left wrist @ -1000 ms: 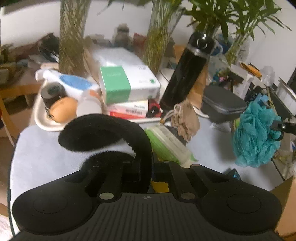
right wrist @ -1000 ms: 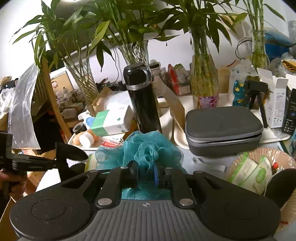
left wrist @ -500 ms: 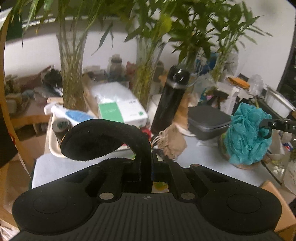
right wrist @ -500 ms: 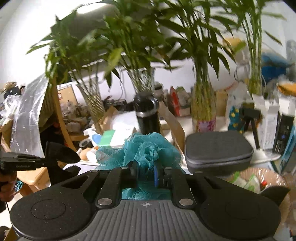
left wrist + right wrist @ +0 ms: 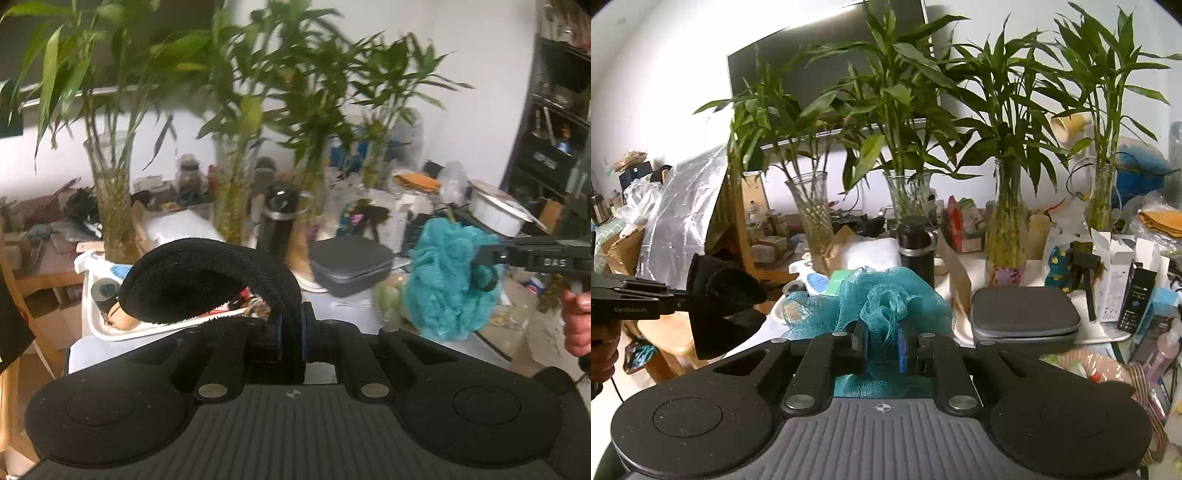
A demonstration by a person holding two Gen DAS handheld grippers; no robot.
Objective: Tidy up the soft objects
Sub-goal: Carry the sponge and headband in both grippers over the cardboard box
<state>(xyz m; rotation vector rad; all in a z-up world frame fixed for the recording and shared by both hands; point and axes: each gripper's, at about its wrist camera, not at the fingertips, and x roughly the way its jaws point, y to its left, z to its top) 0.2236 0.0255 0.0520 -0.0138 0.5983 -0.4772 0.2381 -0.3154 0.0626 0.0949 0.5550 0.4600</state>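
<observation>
My left gripper (image 5: pixel 290 338) is shut on a black fuzzy curved soft thing (image 5: pixel 207 280) and holds it up in the air, its free end arching to the left. It also shows at the left of the right wrist view (image 5: pixel 720 295). My right gripper (image 5: pixel 882 345) is shut on a teal mesh bath pouf (image 5: pixel 875 299) and holds it above the table. The pouf also shows at the right of the left wrist view (image 5: pixel 448 280), with the right gripper (image 5: pixel 487 271) clamped on it.
A cluttered table lies below: a black flask (image 5: pixel 918 249), a grey zip case (image 5: pixel 1025 317), a white tray (image 5: pixel 110 328) with jars, glass vases of bamboo (image 5: pixel 1006 236), boxes (image 5: pixel 1137 291) and a woven basket (image 5: pixel 1145 384) at right.
Both grippers have risen and pulled back from the table with their loads still held. The table objects look smaller and lower now; more of the plants and wall shows.
</observation>
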